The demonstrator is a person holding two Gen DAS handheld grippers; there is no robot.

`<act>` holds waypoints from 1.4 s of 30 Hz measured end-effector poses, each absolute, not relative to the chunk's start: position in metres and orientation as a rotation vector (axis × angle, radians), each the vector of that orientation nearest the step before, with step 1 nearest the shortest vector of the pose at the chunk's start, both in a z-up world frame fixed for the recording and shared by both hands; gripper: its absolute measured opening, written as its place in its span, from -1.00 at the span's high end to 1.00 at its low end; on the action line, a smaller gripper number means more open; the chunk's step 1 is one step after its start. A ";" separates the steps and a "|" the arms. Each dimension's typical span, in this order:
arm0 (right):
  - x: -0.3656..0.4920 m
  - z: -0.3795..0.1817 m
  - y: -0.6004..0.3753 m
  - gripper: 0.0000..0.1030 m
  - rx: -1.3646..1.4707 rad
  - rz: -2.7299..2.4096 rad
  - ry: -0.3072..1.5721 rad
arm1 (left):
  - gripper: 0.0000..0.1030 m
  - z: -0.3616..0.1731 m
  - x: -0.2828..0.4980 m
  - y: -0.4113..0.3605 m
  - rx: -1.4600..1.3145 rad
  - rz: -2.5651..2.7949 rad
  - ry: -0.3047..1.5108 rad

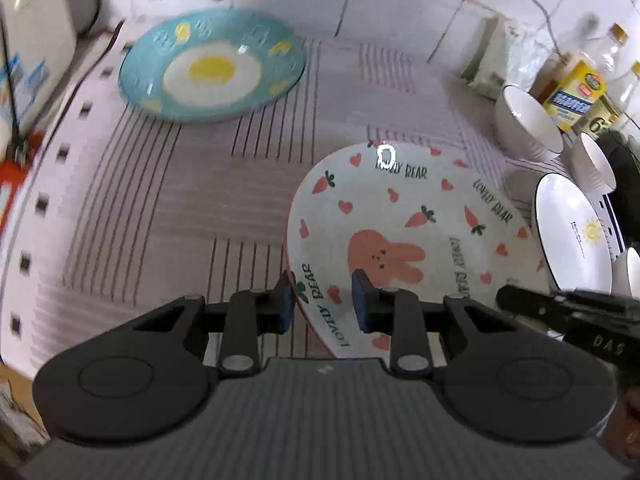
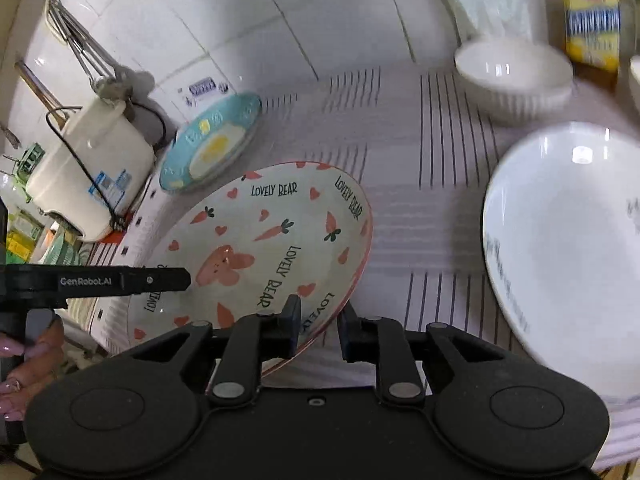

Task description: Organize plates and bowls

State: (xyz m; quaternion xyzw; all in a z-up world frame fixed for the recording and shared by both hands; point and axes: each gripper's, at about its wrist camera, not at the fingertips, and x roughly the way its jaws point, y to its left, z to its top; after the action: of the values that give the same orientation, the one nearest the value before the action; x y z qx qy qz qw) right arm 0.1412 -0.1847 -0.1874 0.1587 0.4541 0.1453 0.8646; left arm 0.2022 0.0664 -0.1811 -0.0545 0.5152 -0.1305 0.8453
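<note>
So we've got both claws on the bunny plate (image 1: 404, 232) at once. Our left claw (image 1: 323, 300) has its blue pads (image 1: 362, 300) straddling the near rim, one pad outside and one over the inside. There's a visible gap on both sides, so the claw is partly open and not pinching. Our right claw (image 2: 319, 330) is at the plate's opposite edge, fingers set either side of the rim with space left, so also partly open.

The bunny plate (image 2: 256, 248) sits tilted on the striped cloth (image 1: 160, 208), roughly in the middle. The blue egg plate (image 1: 212, 66) lies further back, well apart from it, near the white appliance (image 2: 86, 176). To the right we see a white sun plate (image 1: 572, 236), near the bunny plate, with white bowls (image 1: 528, 124) behind it and bottles (image 1: 580, 92) by the tiled wall (image 1: 400, 8).
</note>
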 end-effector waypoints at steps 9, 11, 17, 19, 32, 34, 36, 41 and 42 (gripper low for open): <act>0.185 -0.158 -0.195 0.53 0.314 0.289 0.878 | 0.42 -0.152 0.254 0.046 0.049 -0.362 0.981; 0.197 -0.157 -0.202 0.53 0.325 0.281 0.863 | 0.42 -0.156 0.272 0.048 0.016 -0.405 0.989; 0.226 -0.162 -0.208 0.53 0.299 0.207 0.871 | 0.41 -0.172 0.310 0.035 0.004 -0.474 1.019; 0.230 -0.164 -0.208 0.53 0.295 0.190 0.871 | 0.41 -0.177 0.319 0.034 -0.006 -0.490 1.031; 0.263 -0.193 -0.201 0.51 0.239 0.095 0.988 | 0.42 -0.212 0.346 0.023 0.015 -0.521 1.180; 0.263 -0.194 -0.198 0.48 0.224 0.084 0.999 | 0.43 -0.215 0.346 0.023 0.010 -0.518 1.195; 0.264 -0.197 -0.194 0.38 0.209 0.063 1.016 | 0.45 -0.219 0.345 0.021 0.008 -0.514 1.213; 0.263 -0.203 -0.181 0.20 0.089 -0.019 1.018 | 0.49 -0.224 0.342 0.009 0.046 -0.456 1.235; 0.262 -0.200 -0.180 0.20 0.095 -0.030 1.017 | 0.50 -0.223 0.343 0.008 0.050 -0.443 1.242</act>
State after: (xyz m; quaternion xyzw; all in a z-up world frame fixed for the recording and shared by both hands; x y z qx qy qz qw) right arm 0.2619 -0.1799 -0.2003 0.0456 0.4865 -0.0142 0.8724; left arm 0.3426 0.0078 -0.2227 0.0230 0.5768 -0.2057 0.7902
